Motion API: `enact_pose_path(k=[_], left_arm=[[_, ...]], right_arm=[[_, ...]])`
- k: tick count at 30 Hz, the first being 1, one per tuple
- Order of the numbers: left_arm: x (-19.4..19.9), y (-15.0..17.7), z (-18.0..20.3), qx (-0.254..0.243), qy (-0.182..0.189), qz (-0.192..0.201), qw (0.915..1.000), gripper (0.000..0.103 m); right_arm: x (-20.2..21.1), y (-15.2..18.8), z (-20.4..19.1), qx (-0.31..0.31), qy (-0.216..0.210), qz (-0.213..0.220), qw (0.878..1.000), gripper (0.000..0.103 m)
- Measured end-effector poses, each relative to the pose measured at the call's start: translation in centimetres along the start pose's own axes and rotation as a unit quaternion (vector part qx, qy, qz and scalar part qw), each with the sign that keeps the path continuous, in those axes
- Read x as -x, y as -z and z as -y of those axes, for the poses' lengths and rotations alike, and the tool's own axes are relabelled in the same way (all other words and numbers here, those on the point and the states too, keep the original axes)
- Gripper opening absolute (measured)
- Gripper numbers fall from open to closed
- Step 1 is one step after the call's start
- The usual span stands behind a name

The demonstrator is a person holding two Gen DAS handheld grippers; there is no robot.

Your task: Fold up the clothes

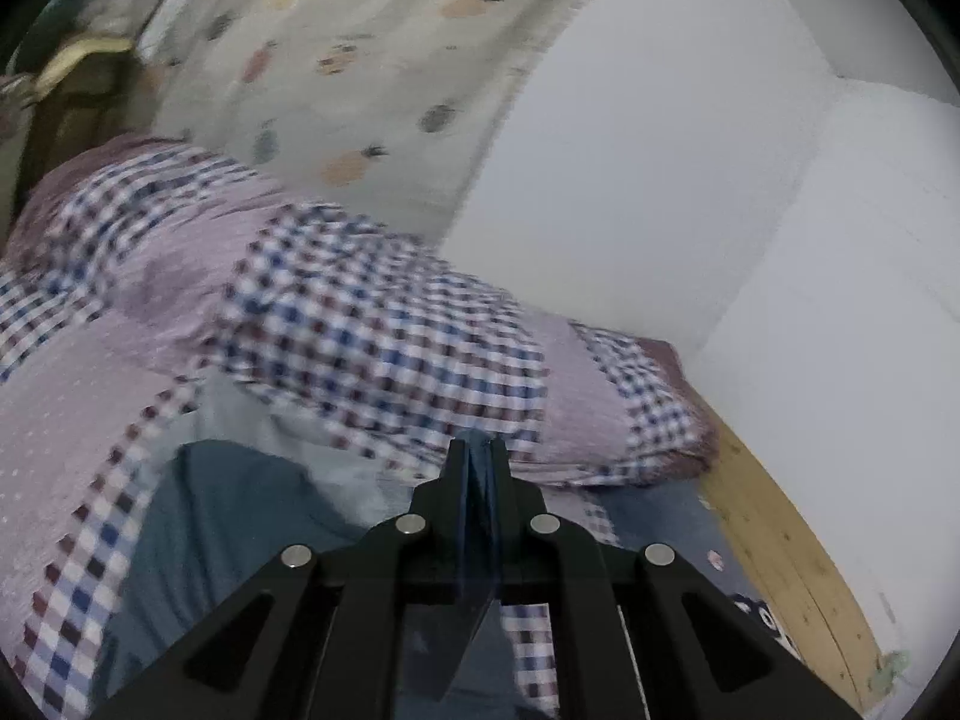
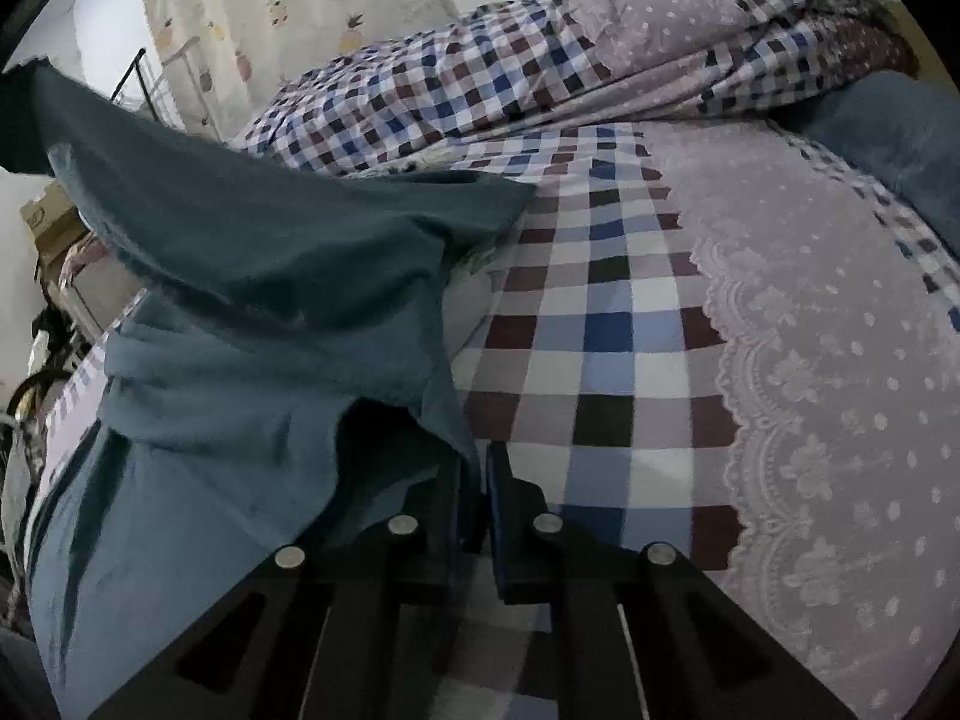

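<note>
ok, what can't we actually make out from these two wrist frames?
- Left wrist view: motion blur smears the checked quilt; the teal garment runs under the left gripper, so its full shape is hidden.
- Right wrist view: the garment drapes over the right gripper, covering one finger, and exits the left edge; what kind of garment it is cannot be told.
- Clutter beyond the bed's left edge, right wrist view: dark, unreadable.

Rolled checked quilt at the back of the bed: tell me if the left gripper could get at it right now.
Probably not as things stand. The left gripper is shut on the blue garment, so it has no free jaws. The way itself looks clear: the rolled quilt lies just ahead with nothing between.
</note>
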State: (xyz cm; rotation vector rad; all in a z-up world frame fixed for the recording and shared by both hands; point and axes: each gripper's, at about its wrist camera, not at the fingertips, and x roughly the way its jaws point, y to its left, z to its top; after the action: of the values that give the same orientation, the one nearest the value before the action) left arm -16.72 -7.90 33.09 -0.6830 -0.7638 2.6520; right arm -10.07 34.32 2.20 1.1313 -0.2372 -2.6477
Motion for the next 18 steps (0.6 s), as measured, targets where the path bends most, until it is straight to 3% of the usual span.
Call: enact_pose_path(k=[5,11,17,18], left_arm=[[-0.3,0.7,-5.3,0.026,-0.037,-0.009,0.9989,0.004],[-0.5,2.1,-8.0,0.038,-0.037,-0.028,0.9982,0.004],[-0.9,2.4,-8.4,0.04,-0.022,-0.044,0.998,0.004],[-0.9,2.4,-8.4,0.042,-0.022,-0.048,0.9977,0.004]], right_arm=[[-0.1,0.1,-0.4,0.015,0.019,-0.009,1.0,0.01],[1.4,-0.4,-4.3,0.125,0.066,0.033,0.989,0.043],[0.2,-1.1,-6.4,0.18,0.073,0.026,0.981,0.044],[-0.4,-1.3,-6.5,0.183,0.074,0.02,0.98,0.036]])
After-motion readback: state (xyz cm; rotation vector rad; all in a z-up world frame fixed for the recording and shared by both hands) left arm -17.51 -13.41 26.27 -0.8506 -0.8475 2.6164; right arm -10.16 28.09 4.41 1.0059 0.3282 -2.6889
